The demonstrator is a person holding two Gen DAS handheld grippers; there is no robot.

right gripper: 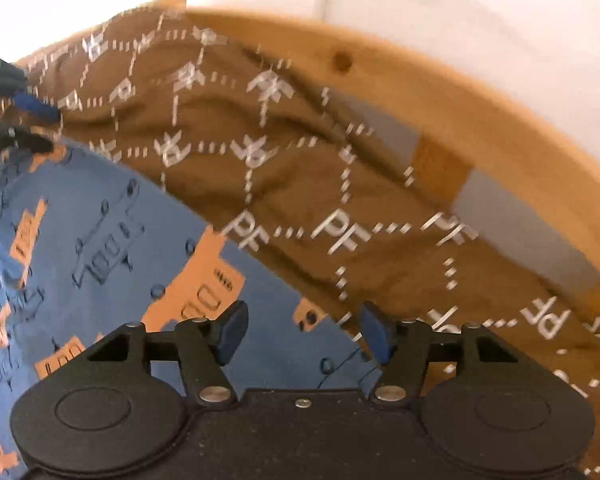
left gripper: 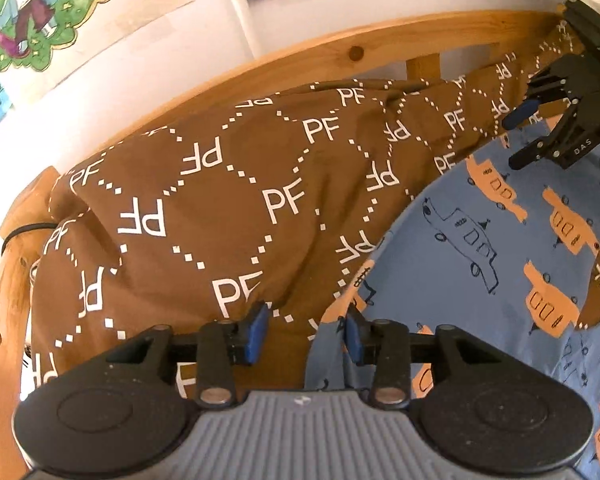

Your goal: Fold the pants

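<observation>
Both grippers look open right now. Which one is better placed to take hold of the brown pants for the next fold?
Probably left. The left gripper has its open fingers over the edge of the pants. The right gripper is open mostly above the blue bedsheet, pants edge beside one finger.

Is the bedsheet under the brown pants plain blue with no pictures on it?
No, the blue sheet under the pants has orange and outlined cars printed all over it.

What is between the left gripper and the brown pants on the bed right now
Nothing visible. The left gripper has open jaws right over the edge of the brown pants, which lie bare on the blue car-print sheet.
</observation>
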